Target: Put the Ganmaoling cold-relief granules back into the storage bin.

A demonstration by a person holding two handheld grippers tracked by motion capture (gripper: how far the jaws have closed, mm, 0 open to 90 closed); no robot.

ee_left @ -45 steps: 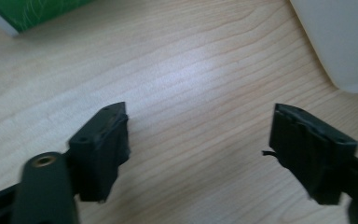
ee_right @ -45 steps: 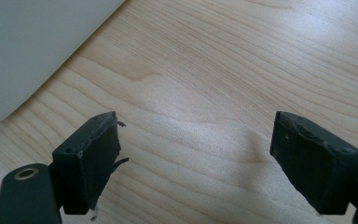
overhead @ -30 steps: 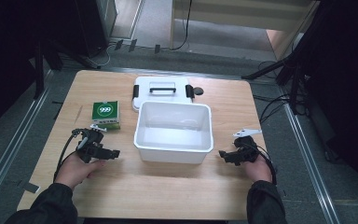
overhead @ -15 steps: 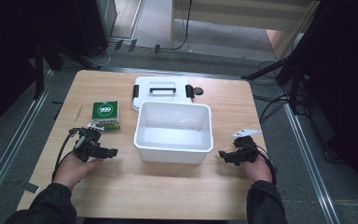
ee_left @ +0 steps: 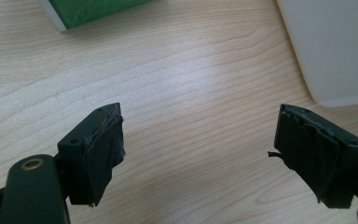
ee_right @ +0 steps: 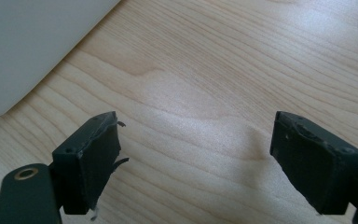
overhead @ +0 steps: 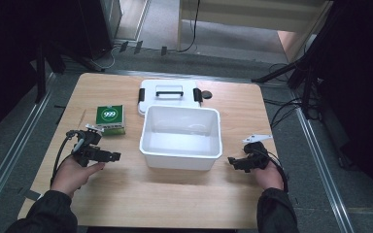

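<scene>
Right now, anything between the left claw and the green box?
Nothing: bare wood separates the left claw, jaws just opened and empty, from the green box in the left gripper view. The high view agrees.

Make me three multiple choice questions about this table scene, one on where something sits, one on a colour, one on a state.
1. Where is the green box?
A. inside the tub
B. on the table, left of the tub
C. on the lid

2. What colour is the tub?
A. white
B. blue
C. red

3. How do the left gripper jaws stand?
A. shut on the box
B. shut on the tub rim
C. apart, nothing between

Answers: 1 B, the high view shows it beside the tub; 2 A, its walls are white; 3 C, bare wood shows between the pads.
</scene>
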